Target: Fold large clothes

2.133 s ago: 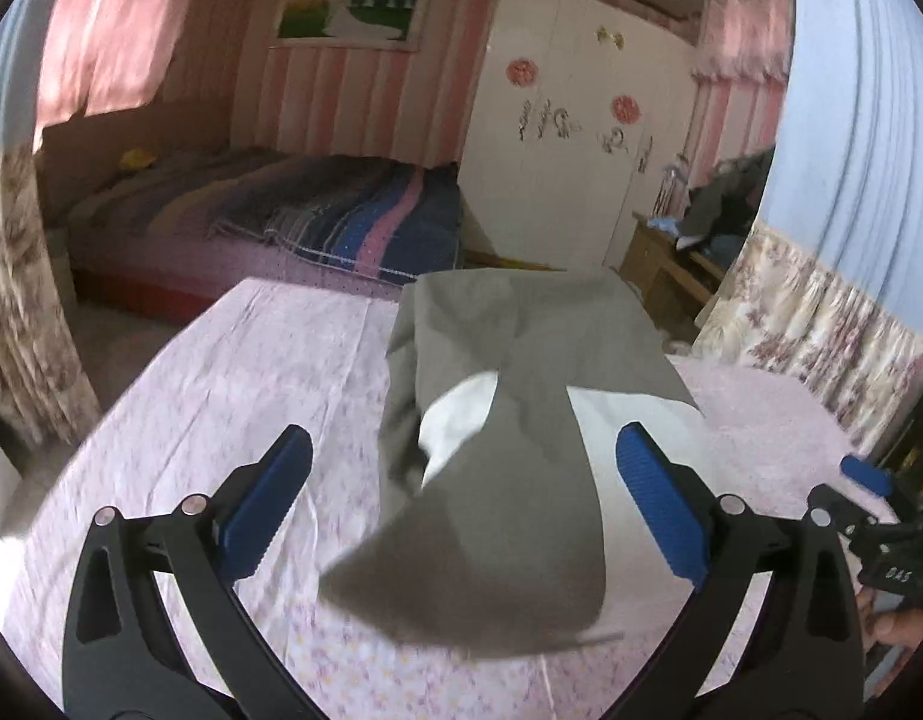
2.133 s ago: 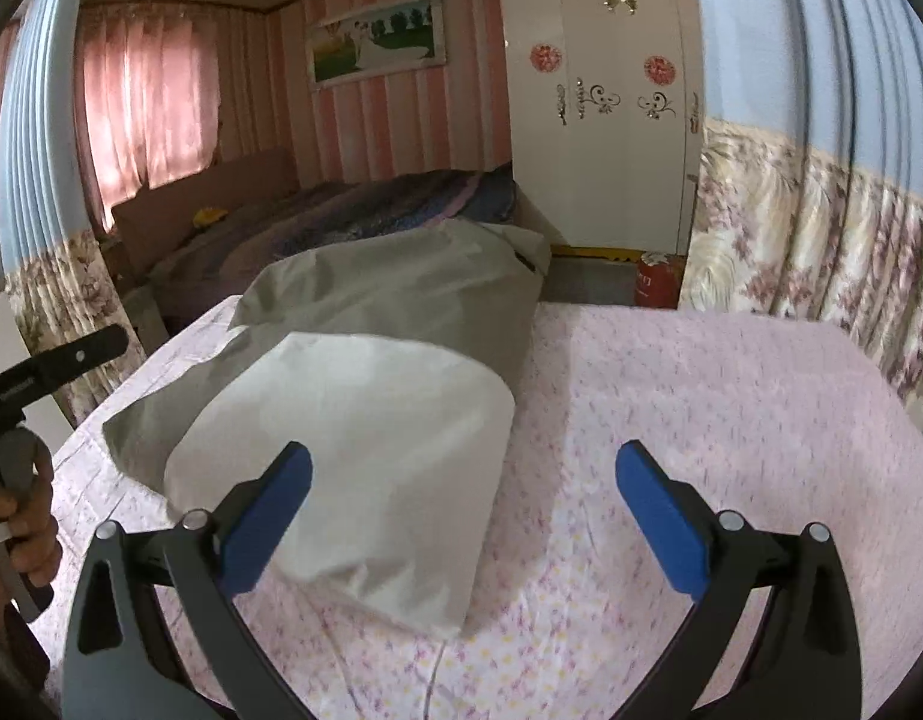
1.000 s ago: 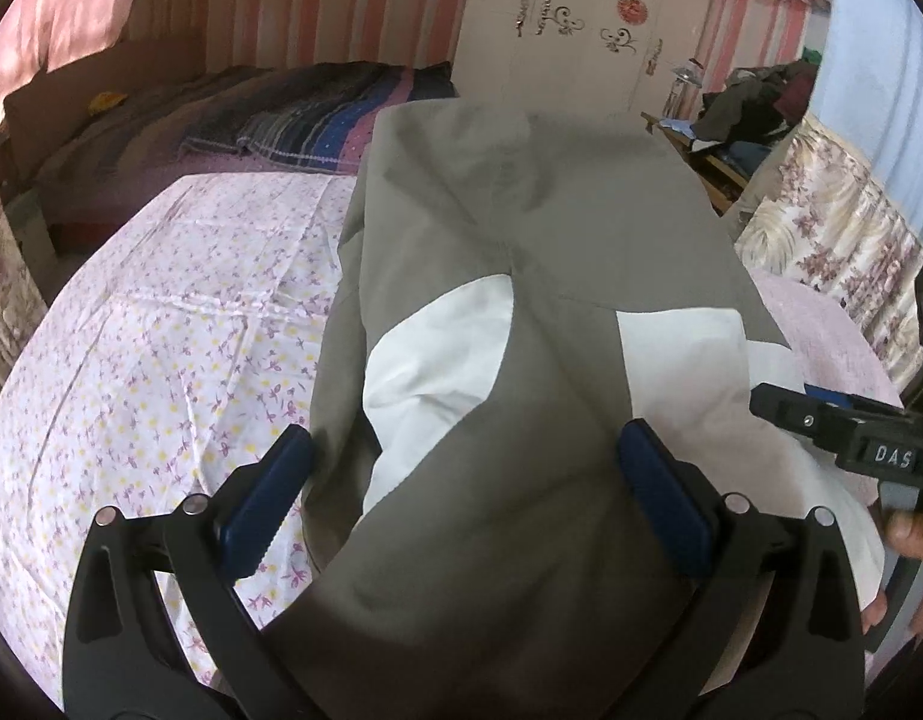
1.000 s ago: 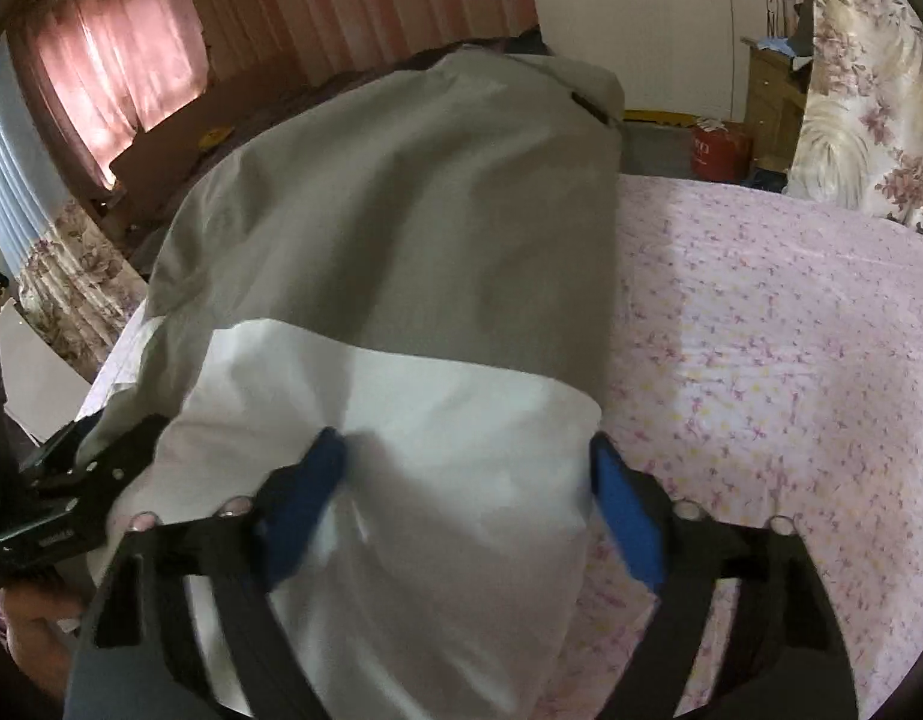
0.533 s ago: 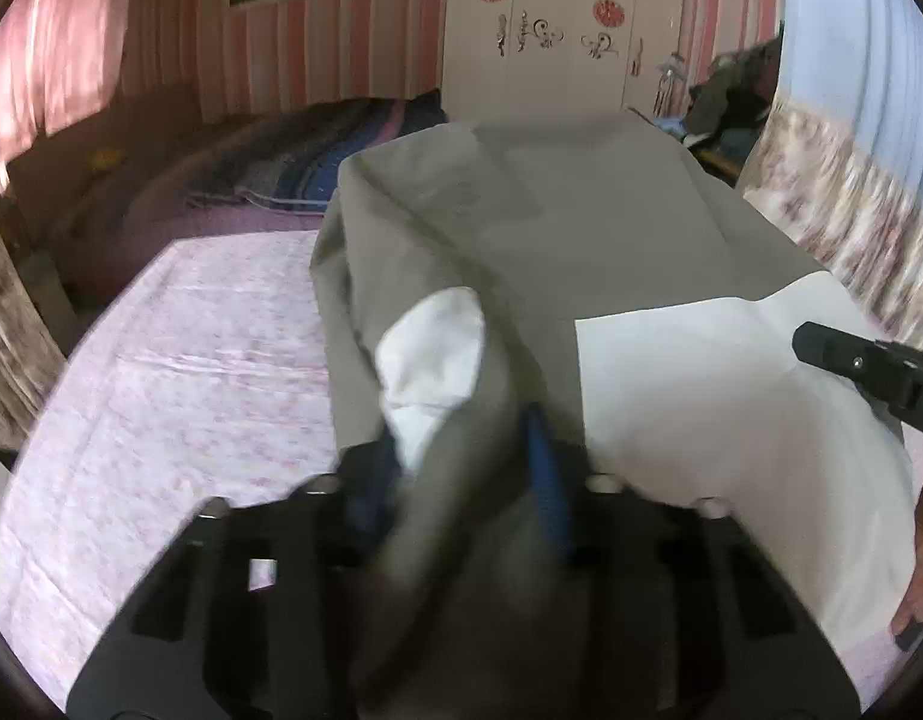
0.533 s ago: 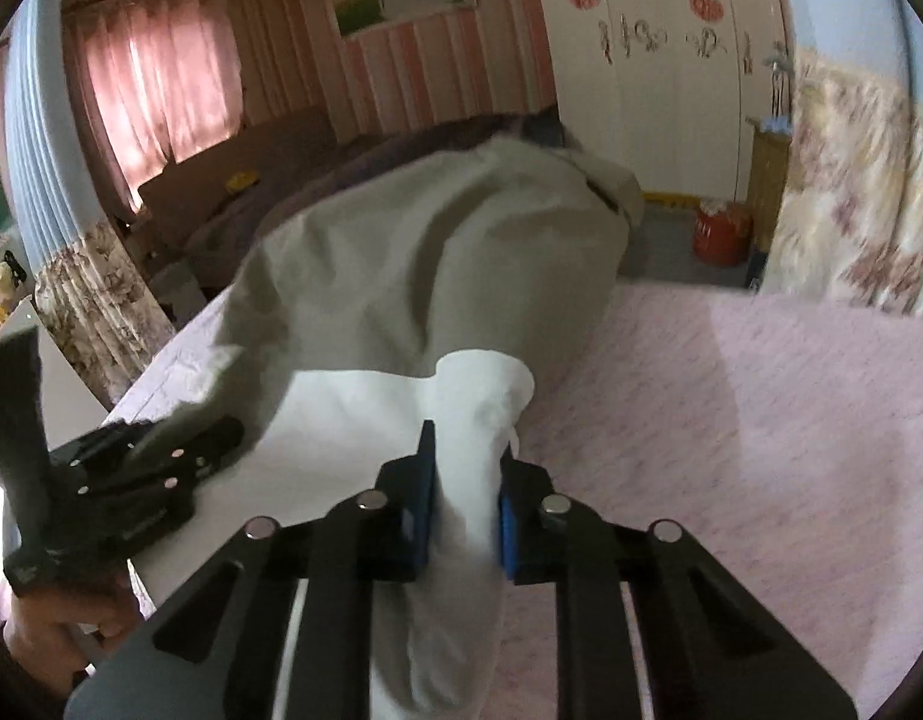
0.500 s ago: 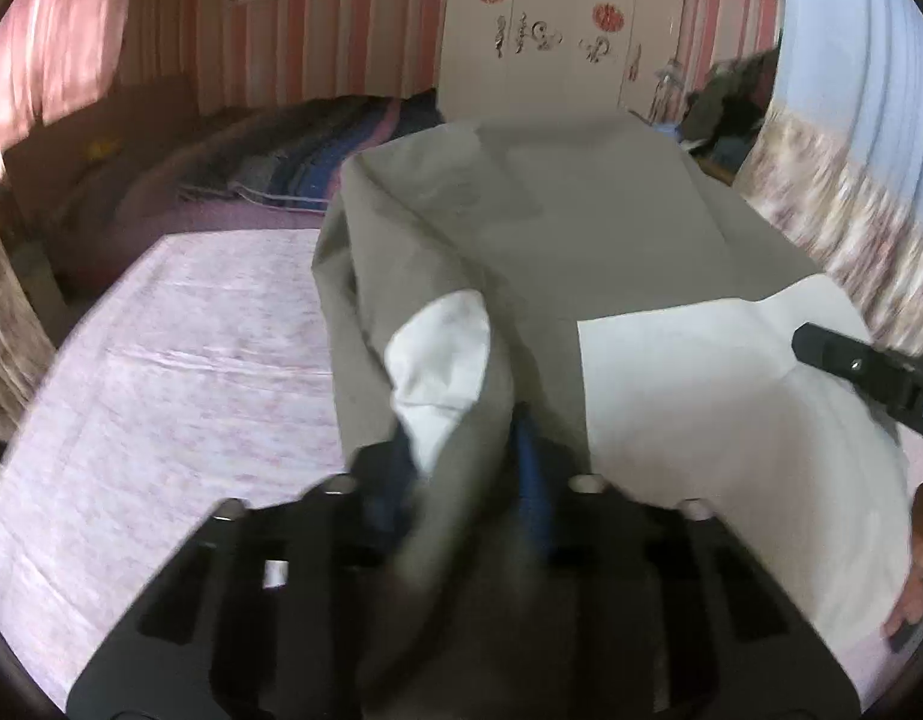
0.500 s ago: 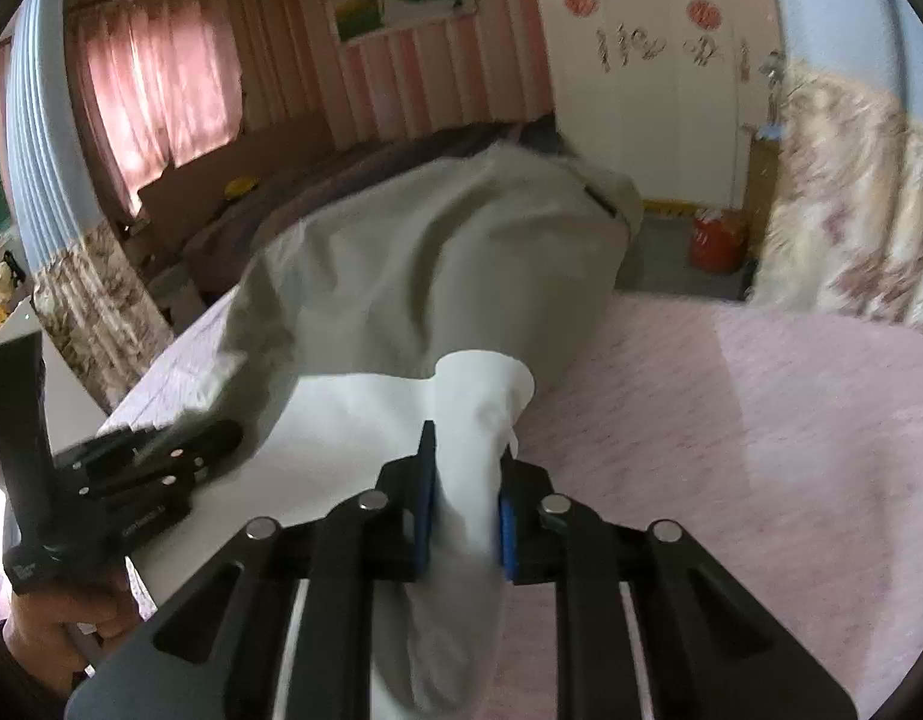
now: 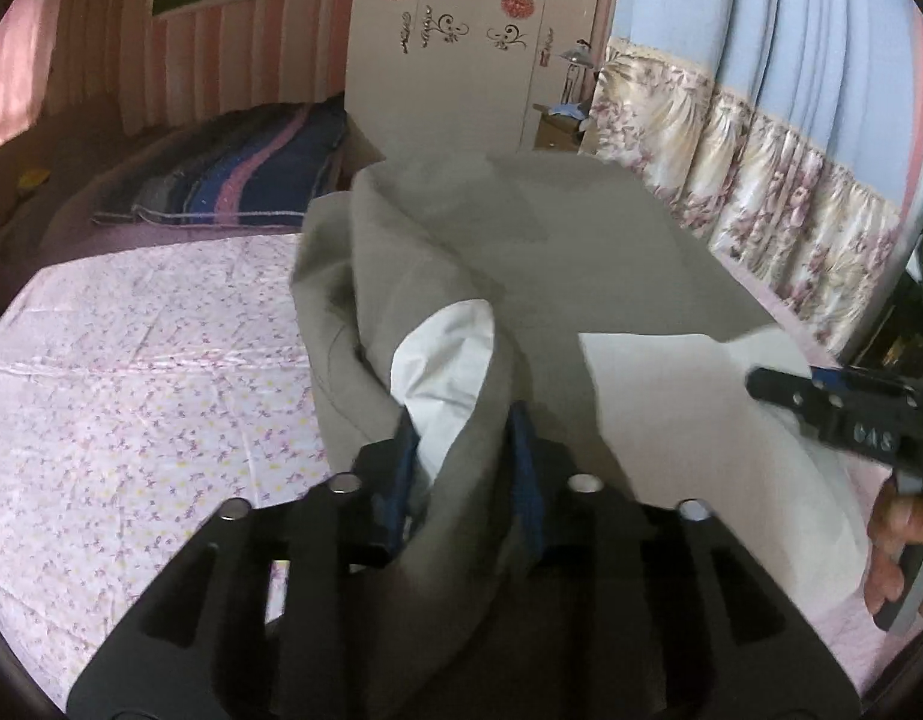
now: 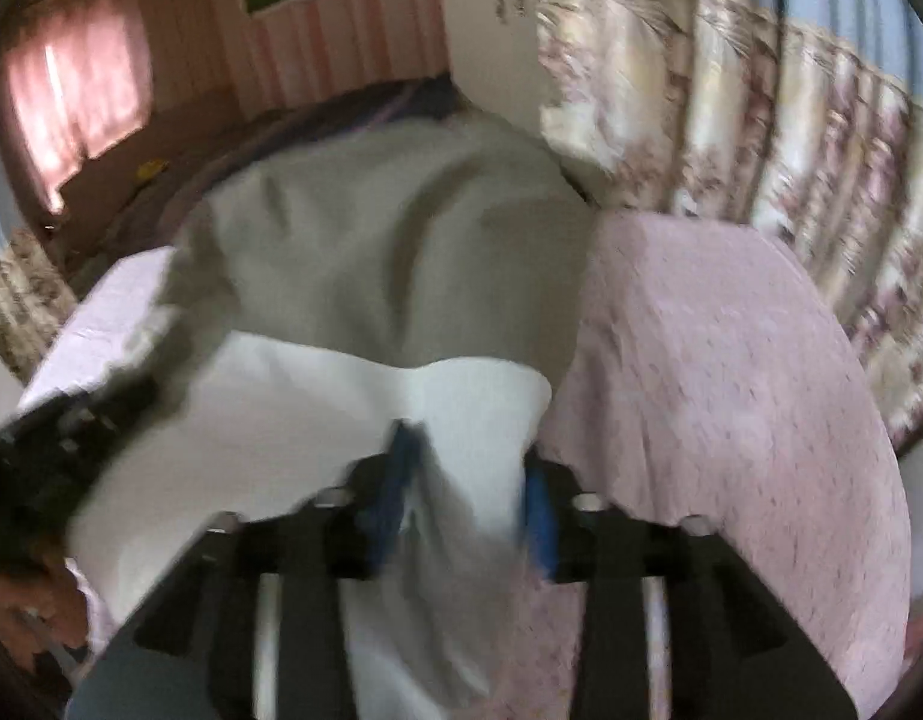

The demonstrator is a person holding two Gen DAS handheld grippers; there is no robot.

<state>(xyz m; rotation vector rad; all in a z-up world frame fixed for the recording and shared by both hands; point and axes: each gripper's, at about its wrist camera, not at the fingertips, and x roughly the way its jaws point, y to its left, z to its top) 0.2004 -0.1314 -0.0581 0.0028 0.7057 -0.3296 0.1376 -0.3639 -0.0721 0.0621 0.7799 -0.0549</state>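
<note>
1. Two risks: both grippers' jaws are opening, so the grey-and-white garment (image 9: 557,276) on the floral bedsheet (image 9: 137,360) could slip out mid-fold and land crooked
2. Left gripper (image 9: 464,468) stands narrow with bunched grey cloth between its pads; right gripper (image 10: 470,480) stands wider, white cloth between, though blur hides whether it presses
3. A second ago both stood wide over flat cloth; half a second ago they pinched it; now its near edge is lifted
</note>
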